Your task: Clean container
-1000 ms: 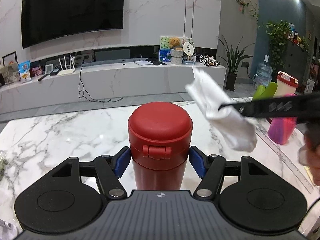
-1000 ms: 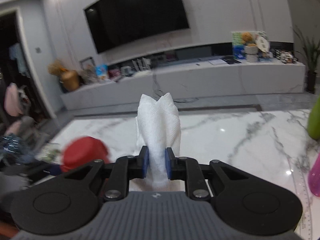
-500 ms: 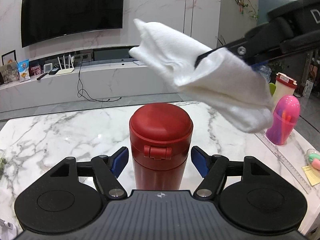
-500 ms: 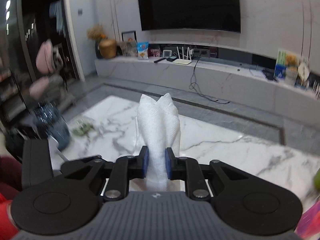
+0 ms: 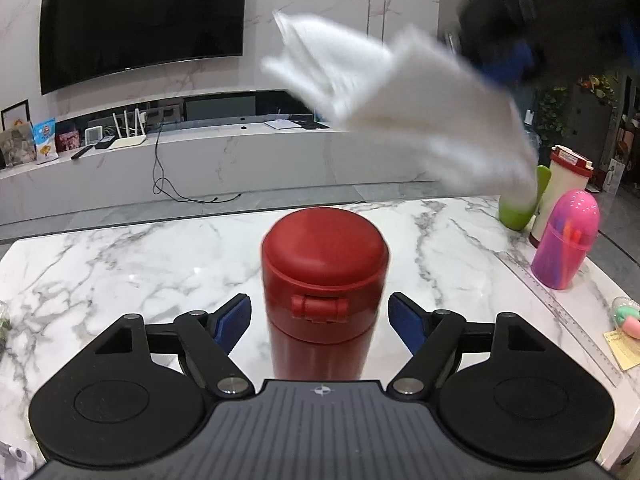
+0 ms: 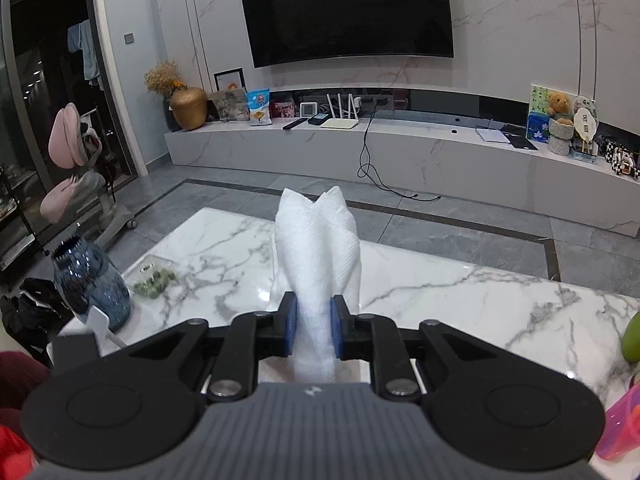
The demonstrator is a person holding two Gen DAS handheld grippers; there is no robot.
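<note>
Left gripper (image 5: pixel 319 316) jaws opening — red flask (image 5: pixel 323 296) stands between, untouched; right gripper (image 6: pixel 313 330) clamps a folded paper towel (image 6: pixel 318 256).

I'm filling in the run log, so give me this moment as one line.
left gripper: opening, clear of red flask | right gripper: shut on paper towel, above flask | lid: closed
</note>
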